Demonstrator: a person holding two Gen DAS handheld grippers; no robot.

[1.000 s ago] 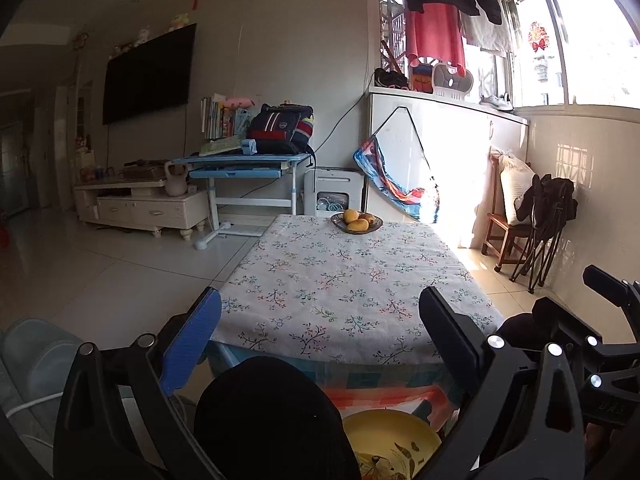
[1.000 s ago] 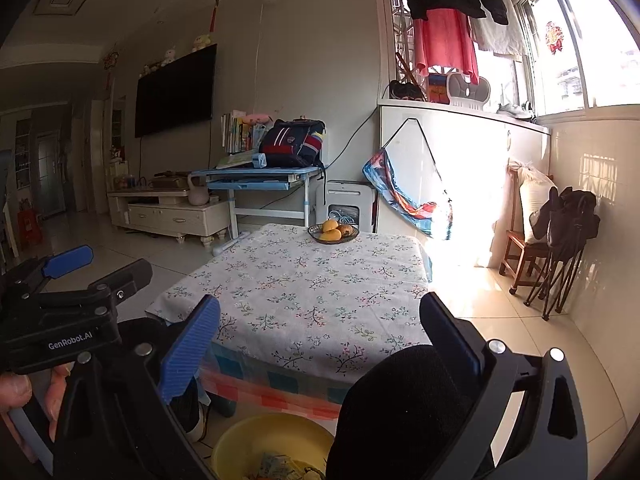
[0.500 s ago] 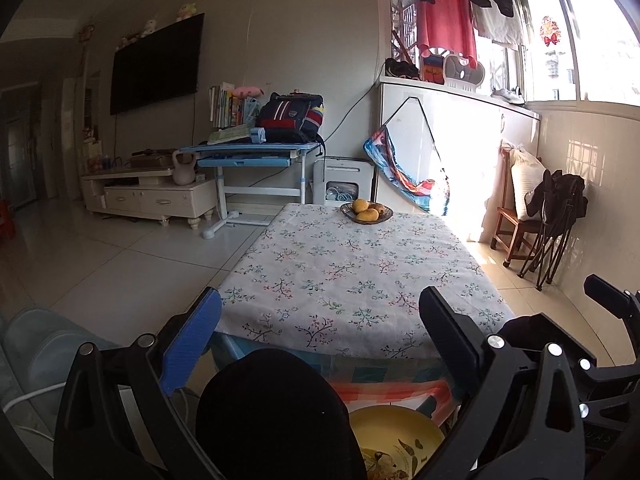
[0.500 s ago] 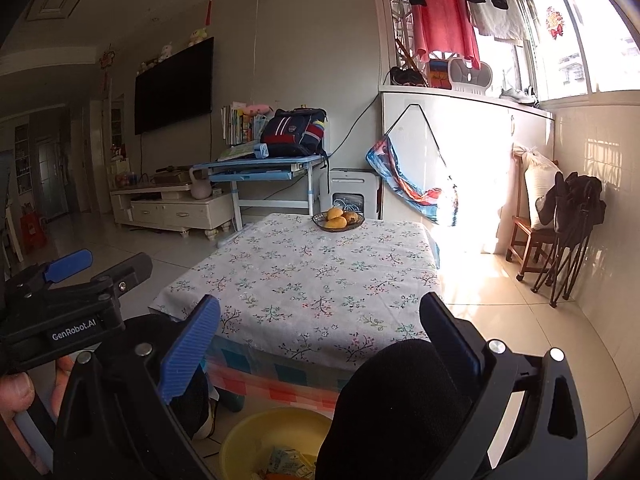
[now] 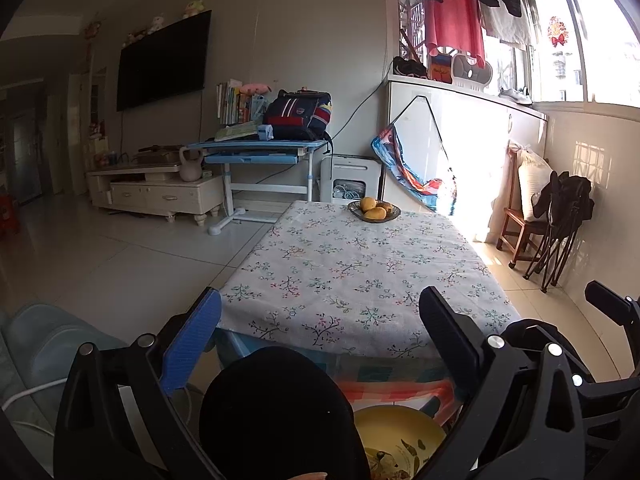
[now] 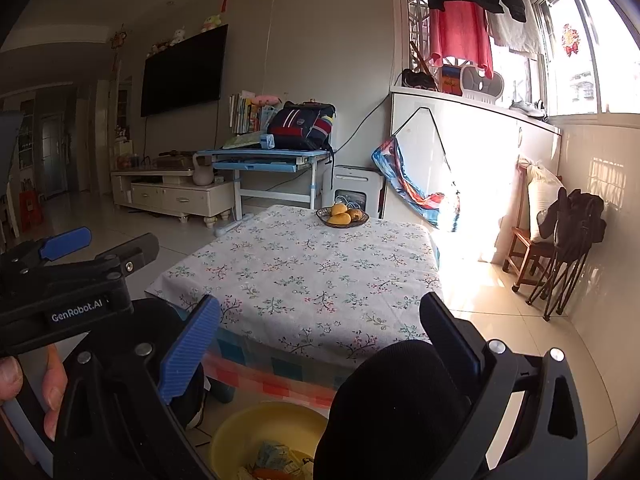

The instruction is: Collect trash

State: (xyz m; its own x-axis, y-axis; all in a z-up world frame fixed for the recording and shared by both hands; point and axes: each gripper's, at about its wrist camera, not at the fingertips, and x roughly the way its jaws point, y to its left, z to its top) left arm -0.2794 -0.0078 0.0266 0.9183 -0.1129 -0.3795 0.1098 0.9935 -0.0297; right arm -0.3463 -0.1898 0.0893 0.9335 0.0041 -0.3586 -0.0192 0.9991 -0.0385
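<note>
A yellow basin (image 6: pixel 256 432) with scraps of trash inside stands on the floor in front of the table; it also shows in the left wrist view (image 5: pixel 400 436). My left gripper (image 5: pixel 320 328) is open and empty, held above the table's near edge. My right gripper (image 6: pixel 320 328) is open and empty at about the same height. The left gripper's body (image 6: pixel 72 280) shows at the left of the right wrist view. The floral tablecloth (image 5: pixel 360 276) carries no trash that I can see.
A low table with the floral cloth (image 6: pixel 308 268) holds a bowl of yellow fruit (image 6: pixel 342 216) at its far end. A wooden chair with a black bag (image 6: pixel 568 224) stands at the right wall. A blue desk (image 6: pixel 264 160) and a TV cabinet (image 6: pixel 176 196) stand behind.
Both grippers have tilted up and shifted slightly; the table sits lower in both views. Both stay open and empty.
</note>
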